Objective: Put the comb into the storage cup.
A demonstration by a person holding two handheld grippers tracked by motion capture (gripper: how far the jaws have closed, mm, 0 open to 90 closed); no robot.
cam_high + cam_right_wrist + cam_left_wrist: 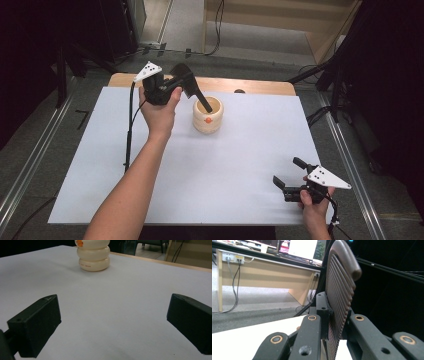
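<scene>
Two tools were in use over the white tabletop [200,165]. The left tool [192,92] hung at the near-left rim of the cream ringed cup [208,116], its jaws pressed together on a dark ribbed handle [340,287] whose thin black end dipped into the cup's mouth. That cup stood upright toward the far middle of the tabletop, an orange mark on its near side. The right tool [289,176] rested well apart from the cup, at the near right edge, jaws spread with nothing between them.
</scene>
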